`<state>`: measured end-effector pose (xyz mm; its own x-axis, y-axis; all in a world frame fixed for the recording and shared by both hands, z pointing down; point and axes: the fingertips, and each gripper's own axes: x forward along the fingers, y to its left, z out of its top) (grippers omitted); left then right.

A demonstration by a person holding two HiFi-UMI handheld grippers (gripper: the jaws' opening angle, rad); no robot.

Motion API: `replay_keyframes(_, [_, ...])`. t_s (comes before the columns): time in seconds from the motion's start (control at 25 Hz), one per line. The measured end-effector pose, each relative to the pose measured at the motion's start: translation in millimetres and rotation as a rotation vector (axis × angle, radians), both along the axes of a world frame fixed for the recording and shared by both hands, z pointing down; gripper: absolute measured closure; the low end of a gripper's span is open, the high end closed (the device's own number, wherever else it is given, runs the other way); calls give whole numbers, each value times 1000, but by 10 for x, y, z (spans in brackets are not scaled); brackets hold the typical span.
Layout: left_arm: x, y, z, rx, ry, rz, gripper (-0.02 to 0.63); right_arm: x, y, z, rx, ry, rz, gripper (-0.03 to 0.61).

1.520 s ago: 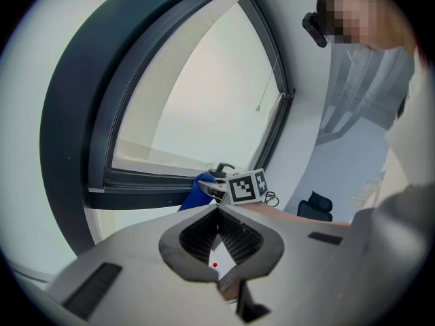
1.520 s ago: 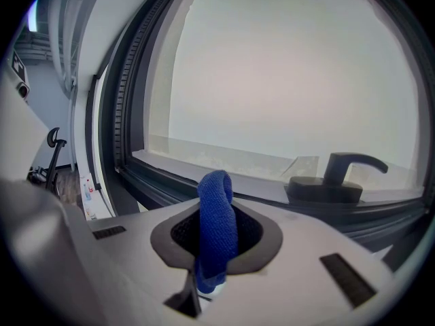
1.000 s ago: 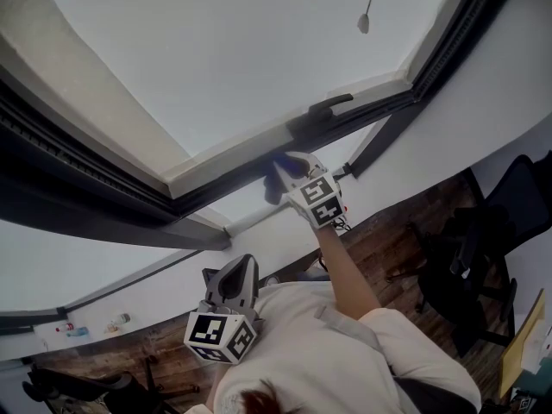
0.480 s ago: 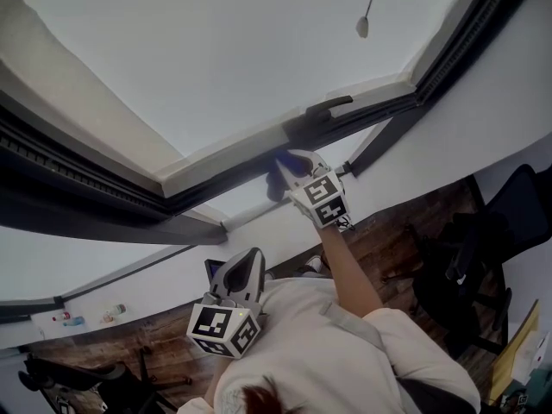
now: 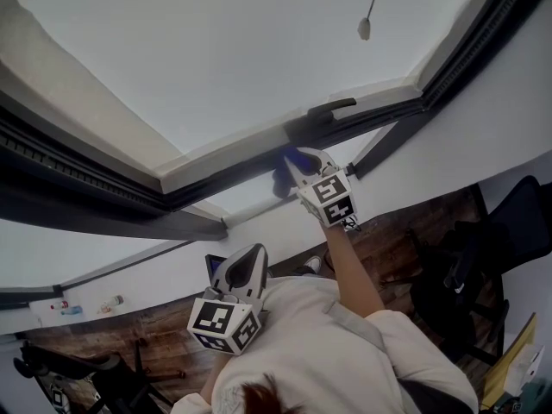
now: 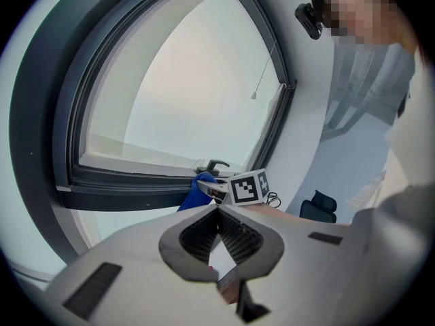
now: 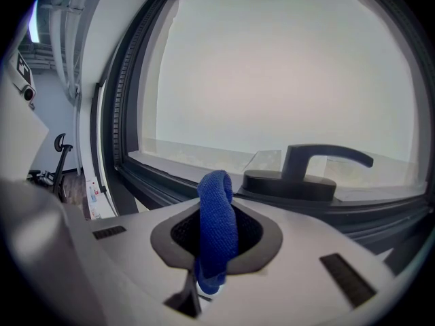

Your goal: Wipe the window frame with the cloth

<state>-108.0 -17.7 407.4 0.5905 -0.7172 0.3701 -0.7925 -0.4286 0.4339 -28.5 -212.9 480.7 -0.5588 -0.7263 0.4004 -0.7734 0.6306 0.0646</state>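
Cloth [image 7: 216, 231], clenched in my right gripper [image 5: 295, 164], has slid a little right along the lower window frame [image 5: 226, 172], now just beside the handle [image 5: 331, 107], so I judge the wiping advances; my left gripper [image 6: 217, 212] stays closed and empty near me.

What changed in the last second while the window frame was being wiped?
The right tool, shut on the blue cloth, slid a little rightward along the window frame toward the black handle. The left tool stayed shut and empty, low by the person's chest.
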Motion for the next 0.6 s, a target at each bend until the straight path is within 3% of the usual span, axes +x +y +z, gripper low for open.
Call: replay_keyframes(0.6, [22,32,21,4,-8,-11,609,288,-81,13,10,10,56,529])
